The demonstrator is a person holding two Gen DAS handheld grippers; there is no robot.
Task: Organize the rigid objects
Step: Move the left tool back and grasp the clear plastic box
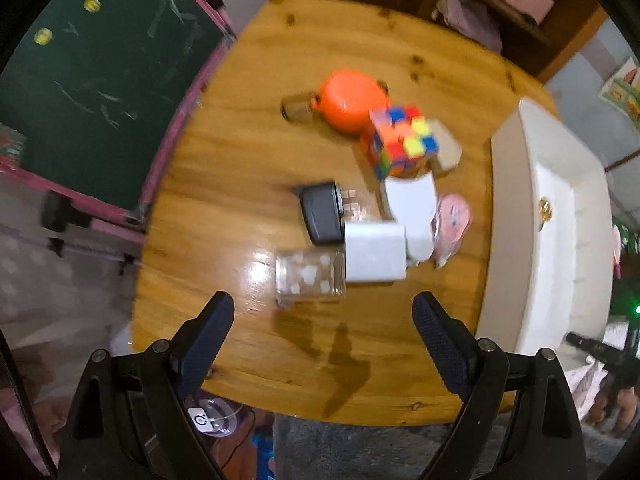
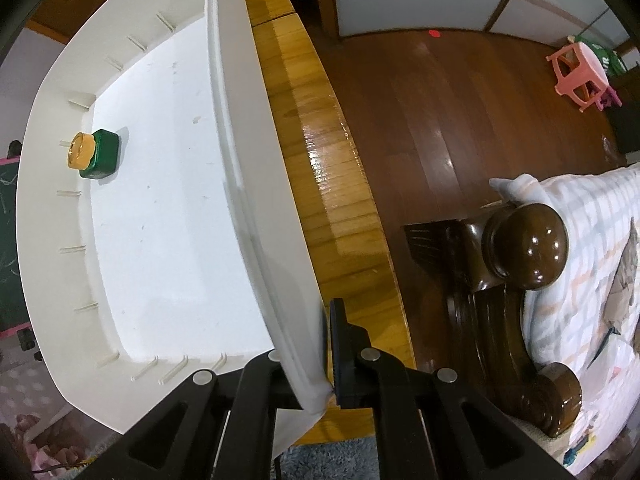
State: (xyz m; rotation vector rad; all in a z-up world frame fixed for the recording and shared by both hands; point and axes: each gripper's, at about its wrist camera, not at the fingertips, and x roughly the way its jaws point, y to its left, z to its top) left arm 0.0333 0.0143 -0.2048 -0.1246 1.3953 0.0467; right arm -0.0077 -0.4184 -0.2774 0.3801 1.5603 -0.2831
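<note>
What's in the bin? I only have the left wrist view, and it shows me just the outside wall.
Observer: One thing, a small green bottle with a gold cap, lying by the bin's far wall.
Operator: Is the right gripper doing anything?
Observer: Yes, the right gripper is shut on the bin's near rim, with one finger inside the wall and one outside.
Operator: Room left in there?
Observer: Plenty. Apart from the bottle, the white floor is bare.
</note>
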